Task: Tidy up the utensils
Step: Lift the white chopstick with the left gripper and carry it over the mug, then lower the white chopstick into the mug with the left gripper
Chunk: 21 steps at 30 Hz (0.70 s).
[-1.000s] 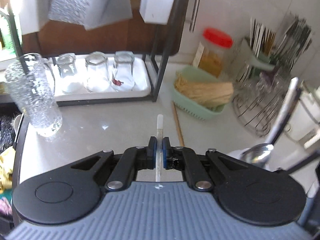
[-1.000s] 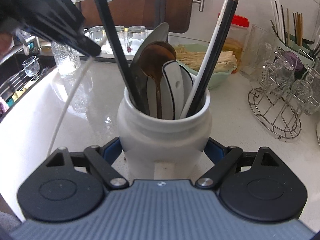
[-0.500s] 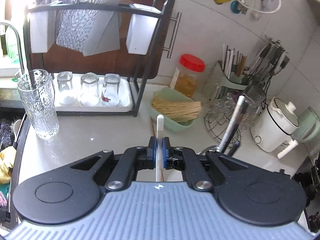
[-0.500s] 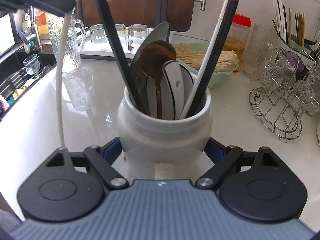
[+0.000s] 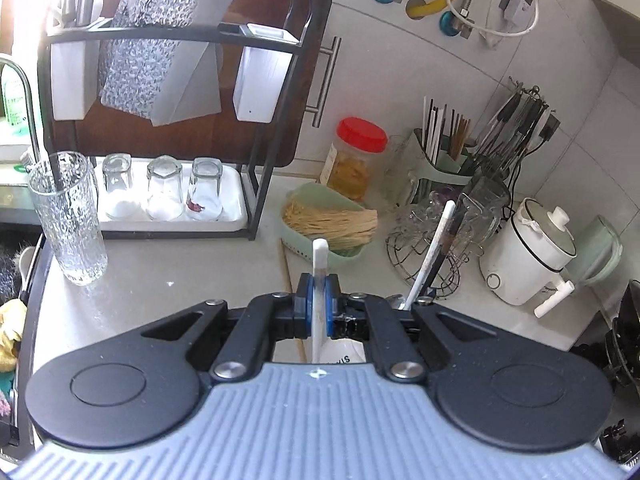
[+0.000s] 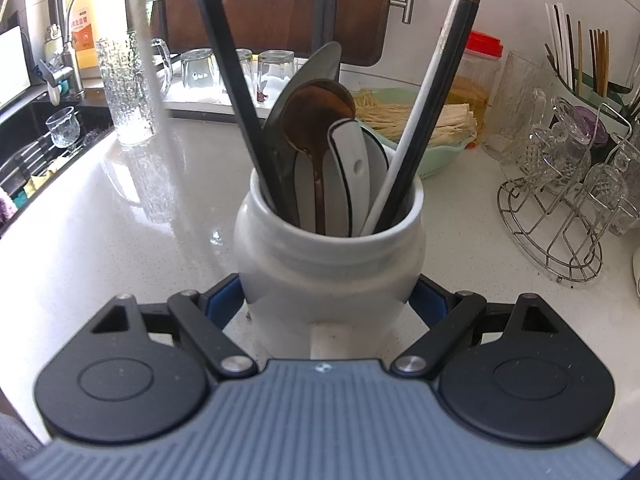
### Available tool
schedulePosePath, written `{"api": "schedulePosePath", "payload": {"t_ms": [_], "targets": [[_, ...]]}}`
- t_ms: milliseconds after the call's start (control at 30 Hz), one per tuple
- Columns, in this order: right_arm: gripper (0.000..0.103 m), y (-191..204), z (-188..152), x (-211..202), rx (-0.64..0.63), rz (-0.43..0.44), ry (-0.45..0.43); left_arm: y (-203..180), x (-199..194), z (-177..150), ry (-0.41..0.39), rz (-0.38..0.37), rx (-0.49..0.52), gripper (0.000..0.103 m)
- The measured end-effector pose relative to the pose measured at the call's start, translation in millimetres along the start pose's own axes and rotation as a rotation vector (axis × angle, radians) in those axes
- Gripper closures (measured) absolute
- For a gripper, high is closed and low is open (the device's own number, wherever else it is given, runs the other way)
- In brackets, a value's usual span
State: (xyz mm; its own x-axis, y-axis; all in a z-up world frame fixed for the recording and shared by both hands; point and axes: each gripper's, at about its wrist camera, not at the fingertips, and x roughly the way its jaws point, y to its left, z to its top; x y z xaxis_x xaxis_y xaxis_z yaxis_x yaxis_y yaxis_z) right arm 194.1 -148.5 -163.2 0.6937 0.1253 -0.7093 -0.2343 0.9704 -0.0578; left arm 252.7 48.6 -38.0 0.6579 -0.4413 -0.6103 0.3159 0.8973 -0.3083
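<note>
The white utensil [image 5: 320,256] sits clenched in the left gripper [image 5: 318,312], handle tip toward 12 o'clock. The right gripper [image 6: 329,304] grasps the white crock [image 6: 329,264] of utensils on the counter [image 6: 120,220]; a basket [image 6: 444,148] stands at 1 o'clock.

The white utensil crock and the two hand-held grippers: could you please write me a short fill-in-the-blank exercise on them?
1. The right hand-held gripper is closed around the white ____.
2. The left hand-held gripper pinches a thin ____ utensil handle.
3. The jar behind the green basket has a ____ lid.
4. On the white tray under the black rack, three small glasses stand ____.

Missing words: crock; white; red; upside down
</note>
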Motion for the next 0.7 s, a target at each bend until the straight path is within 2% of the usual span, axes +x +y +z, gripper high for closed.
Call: {"api": "schedulePosePath", "payload": {"t_ms": [267,700], "targets": [[0.012,0.2,-0.6,0.1,-0.001,0.0,-0.002,-4.5,-4.5,16.4,-0.031,-0.001,0.024,0.096],[0.012,0.5,0.1,0.5,0.001,-0.001,-0.003,-25.1,-41.2,72.6,-0.101,-0.038,0.096,0.096]]}}
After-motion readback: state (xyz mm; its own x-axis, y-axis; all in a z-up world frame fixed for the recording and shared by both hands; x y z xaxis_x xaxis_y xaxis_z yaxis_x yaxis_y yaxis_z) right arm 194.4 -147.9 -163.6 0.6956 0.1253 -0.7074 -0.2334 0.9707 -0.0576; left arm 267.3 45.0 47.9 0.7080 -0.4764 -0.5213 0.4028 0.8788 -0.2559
